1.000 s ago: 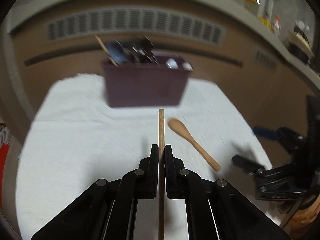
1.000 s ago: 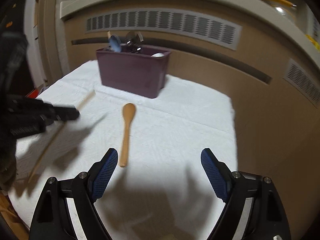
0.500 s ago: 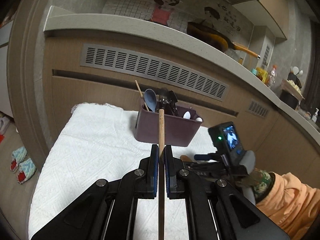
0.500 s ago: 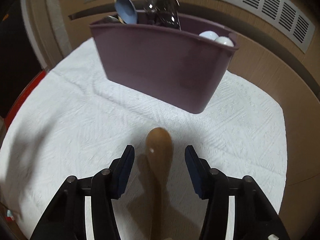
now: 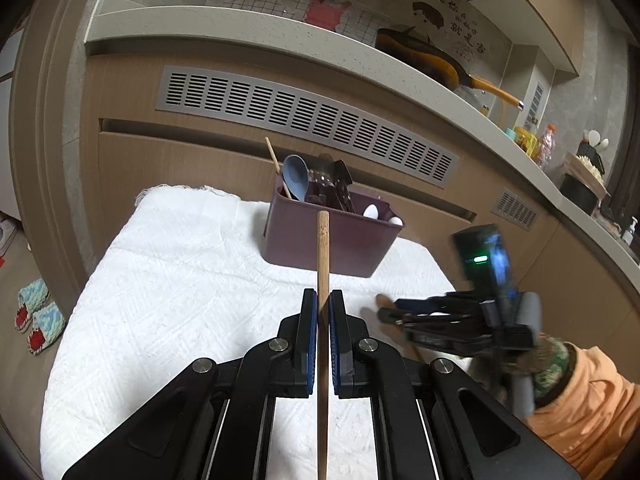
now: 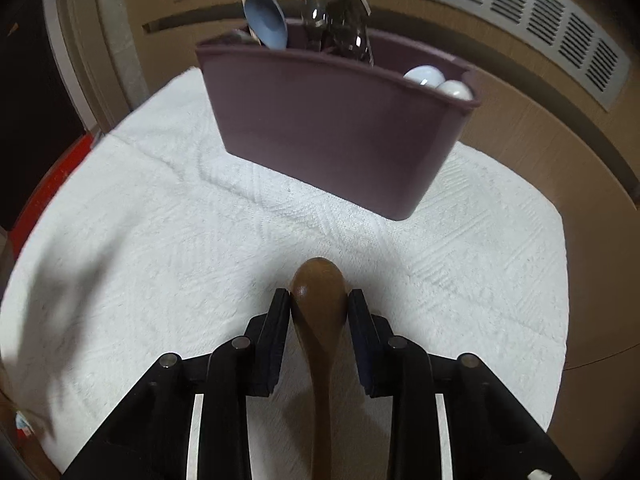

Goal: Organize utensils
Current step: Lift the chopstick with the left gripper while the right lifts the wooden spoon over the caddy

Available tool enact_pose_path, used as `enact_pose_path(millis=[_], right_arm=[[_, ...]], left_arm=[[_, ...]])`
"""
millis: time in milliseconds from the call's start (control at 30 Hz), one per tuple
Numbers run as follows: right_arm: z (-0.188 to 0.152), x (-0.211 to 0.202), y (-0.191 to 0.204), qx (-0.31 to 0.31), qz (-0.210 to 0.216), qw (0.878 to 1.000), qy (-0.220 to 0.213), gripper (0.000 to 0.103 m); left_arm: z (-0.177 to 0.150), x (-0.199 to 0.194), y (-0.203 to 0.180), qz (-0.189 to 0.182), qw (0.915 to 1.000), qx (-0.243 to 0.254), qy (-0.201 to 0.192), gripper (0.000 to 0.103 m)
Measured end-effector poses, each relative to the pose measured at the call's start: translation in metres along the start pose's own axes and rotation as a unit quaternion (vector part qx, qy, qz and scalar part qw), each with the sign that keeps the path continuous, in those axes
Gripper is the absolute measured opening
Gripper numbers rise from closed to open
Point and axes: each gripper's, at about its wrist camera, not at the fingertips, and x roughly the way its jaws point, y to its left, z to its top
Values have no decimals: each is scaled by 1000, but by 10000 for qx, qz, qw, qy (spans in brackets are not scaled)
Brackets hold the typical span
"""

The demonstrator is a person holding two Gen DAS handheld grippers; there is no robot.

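Note:
My left gripper [image 5: 323,305] is shut on a wooden chopstick [image 5: 322,252] and holds it above the white towel [image 5: 180,280], pointing at the purple utensil bin [image 5: 332,240]. My right gripper [image 6: 319,300] is shut on the bowl of a wooden spoon [image 6: 320,292], low over the towel [image 6: 160,264], in front of the bin [image 6: 332,132]. The bin holds a blue spoon [image 6: 266,20], dark metal utensils [image 6: 344,24], white spoons [image 6: 436,80] and a chopstick. The right gripper [image 5: 394,312] also shows in the left wrist view, at the right.
The towel covers a low table in front of a brown cabinet wall with a vent grille [image 5: 304,120]. A counter above carries a pan [image 5: 424,56] and bottles. Slippers [image 5: 36,316] lie on the floor at the left.
My right gripper moved forward onto the wooden spoon and closed on its bowl. My left gripper lifted and tilted up with the chopstick, then drew slightly nearer the bin.

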Motion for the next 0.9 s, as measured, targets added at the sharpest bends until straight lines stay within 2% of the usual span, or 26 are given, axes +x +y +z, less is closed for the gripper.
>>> enact_pose_path(millis=[300, 433, 633, 700, 800, 900], right_arm=[[-31, -103, 6, 13, 282, 9940, -1057, 27], [-41, -134, 10, -68, 333, 9906, -1324, 27], [-50, -153, 10, -94, 385, 9867, -1577, 27], [-49, -158, 7, -57, 399, 9846, -1702, 27], [-32, -177, 3, -67, 296, 9775, -2088, 27], [0, -210, -4, -119, 139, 9612, -2754, 27]], left_arm=[[4, -11, -35, -110, 9996, 251, -67, 6], [10, -26, -57, -132, 9983, 528, -227, 6], [18, -42, -77, -11, 9963, 735, -452, 6], [26, -44, -84, 47, 9948, 830, -580, 6], [56, -50, -97, 124, 9891, 1064, -1008, 6], [96, -52, -110, 106, 9818, 1236, -1440, 6]])
